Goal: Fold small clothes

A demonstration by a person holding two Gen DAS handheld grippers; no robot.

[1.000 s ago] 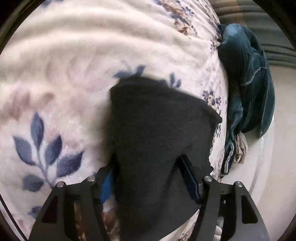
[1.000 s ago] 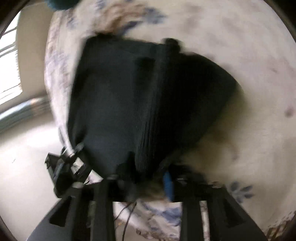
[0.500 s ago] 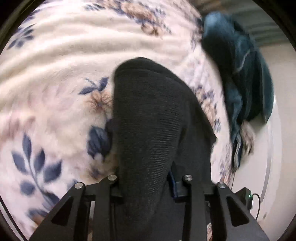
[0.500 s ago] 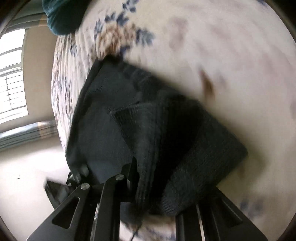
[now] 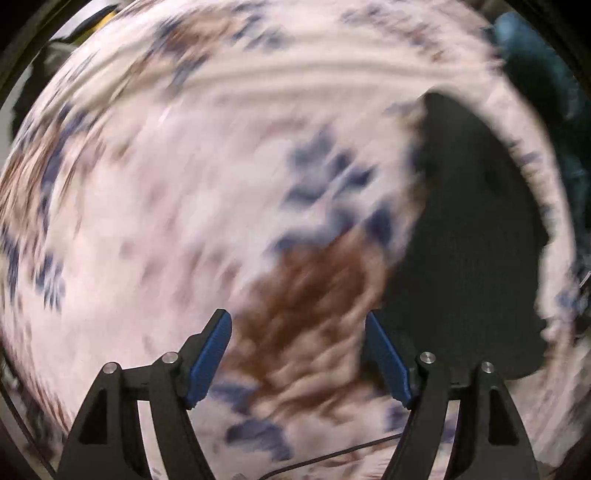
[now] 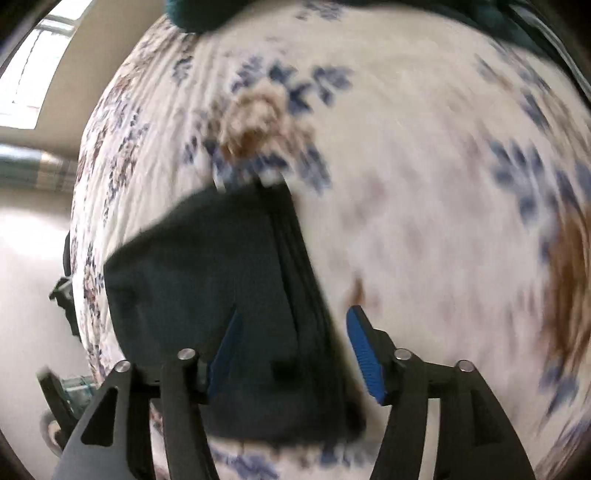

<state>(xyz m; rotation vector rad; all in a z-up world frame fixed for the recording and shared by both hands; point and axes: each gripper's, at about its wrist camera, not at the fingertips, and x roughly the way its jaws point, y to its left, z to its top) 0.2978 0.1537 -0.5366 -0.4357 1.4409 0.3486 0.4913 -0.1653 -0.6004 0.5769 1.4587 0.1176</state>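
A small black knit garment (image 5: pixel 469 236) lies folded flat on the floral fleece blanket (image 5: pixel 184 184). In the left wrist view it sits to the right of my left gripper (image 5: pixel 297 354), which is open and empty over the blanket. In the right wrist view the garment (image 6: pixel 214 280) lies under and ahead of my right gripper (image 6: pixel 291 350), which is open above its right edge and holds nothing. Both views are motion-blurred.
A dark teal garment (image 5: pixel 543 92) lies at the blanket's far right edge; it also shows at the top of the right wrist view (image 6: pixel 207 14). The bed edge and pale floor (image 6: pixel 33 258) are to the left there, with a window (image 6: pixel 29 74) beyond.
Both grippers were shut on the black garment and have let go and opened. The garment now lies folded on the blanket. The left gripper has swung left, away from it.
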